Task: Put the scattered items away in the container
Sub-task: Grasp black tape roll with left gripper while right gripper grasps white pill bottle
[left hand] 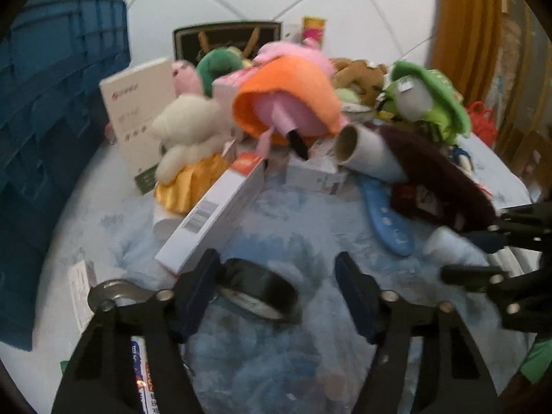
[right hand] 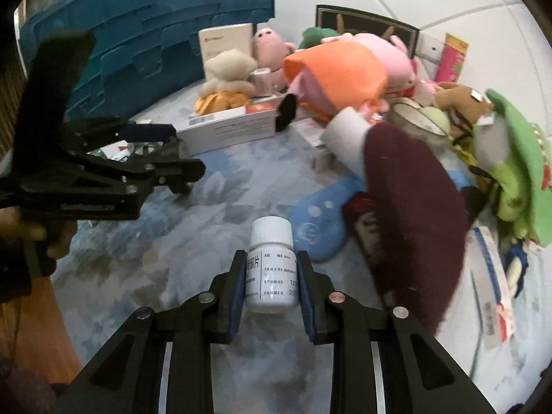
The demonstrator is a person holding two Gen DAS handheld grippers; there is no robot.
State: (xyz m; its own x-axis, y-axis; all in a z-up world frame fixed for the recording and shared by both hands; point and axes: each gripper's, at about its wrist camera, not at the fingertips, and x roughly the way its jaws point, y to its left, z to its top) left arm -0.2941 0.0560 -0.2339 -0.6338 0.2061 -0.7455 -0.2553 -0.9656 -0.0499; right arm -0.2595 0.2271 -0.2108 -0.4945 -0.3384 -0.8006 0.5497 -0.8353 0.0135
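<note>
While both hands work the pile: pickup step.
Right gripper [right hand: 270,286]: clamped on the white pill bottle [right hand: 271,265].
Left gripper [left hand: 276,293]: jaws apart around the black tape roll [left hand: 257,291], not pressing.
Blue crate [right hand: 155,34]: behind the clutter.
Next: probably close on the roll, carry both over.

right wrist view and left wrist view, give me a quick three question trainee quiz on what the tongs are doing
1. True or false: the right tongs are shut on the white plastic pill bottle with a screw cap.
2. Which thing lies between the open left tongs? A) black roll of tape B) blue plastic paddle C) cardboard tube
3. Fill in: the big ribbed crate at the left is ____ in colour.

Key: 1 true; 2 A; 3 blue
</note>
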